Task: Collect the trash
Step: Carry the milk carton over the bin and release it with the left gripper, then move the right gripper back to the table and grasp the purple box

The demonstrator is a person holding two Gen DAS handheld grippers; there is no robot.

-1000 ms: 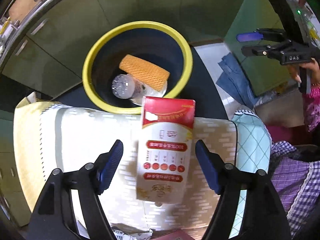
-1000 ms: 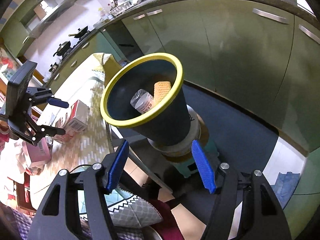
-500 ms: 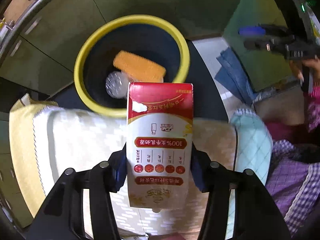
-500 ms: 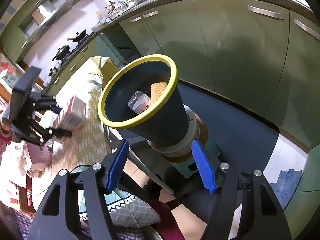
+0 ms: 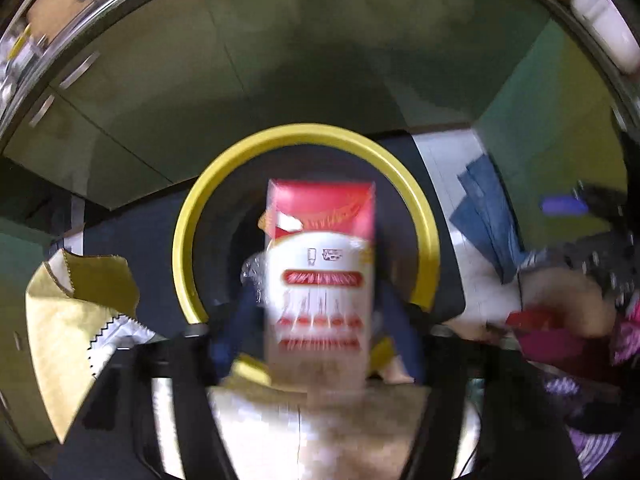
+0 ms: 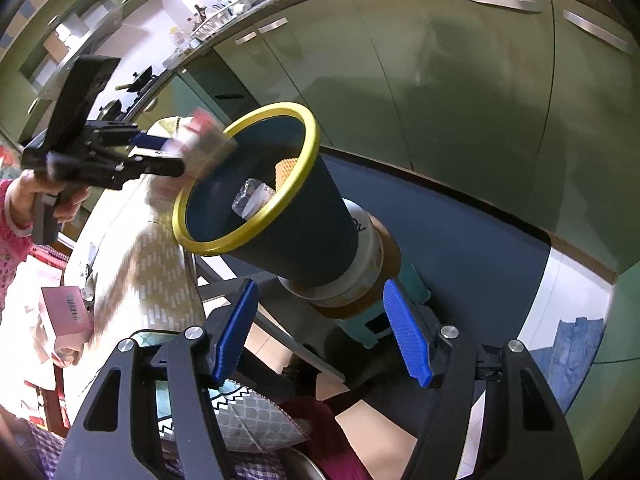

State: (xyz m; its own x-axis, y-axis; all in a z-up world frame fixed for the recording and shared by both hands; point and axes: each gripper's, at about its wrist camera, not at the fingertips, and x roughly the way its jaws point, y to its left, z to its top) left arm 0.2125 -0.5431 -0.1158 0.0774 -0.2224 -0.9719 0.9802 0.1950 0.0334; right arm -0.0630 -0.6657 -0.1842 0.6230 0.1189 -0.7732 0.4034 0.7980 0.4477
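Milk carton [image 5: 320, 280], red and white: moved from the tablecloth [image 6: 160, 264] to above the yellow-rimmed bin [image 5: 188, 216], between the left gripper [image 5: 320, 320] whose jaws have just been opening, apparently released; right gripper [image 6: 320, 332] spread, empty, beside the bin

Black gripper frames [image 6: 320, 360], blue ribbed fingers [image 6: 406, 338] — silver screws, pink patterned sleeve [image 6: 10, 224]

The bin [image 6: 256, 184] mouth is standing open toward the table [image 6: 160, 264], but a carton [image 5: 320, 276] is hanging right over its rim, partly blocking the way in. Inside, a bottle [image 6: 250, 198] and a wafer [image 6: 286, 170] are taking up the bottom. Cabinets [image 6: 440, 80] are closing off the far side.
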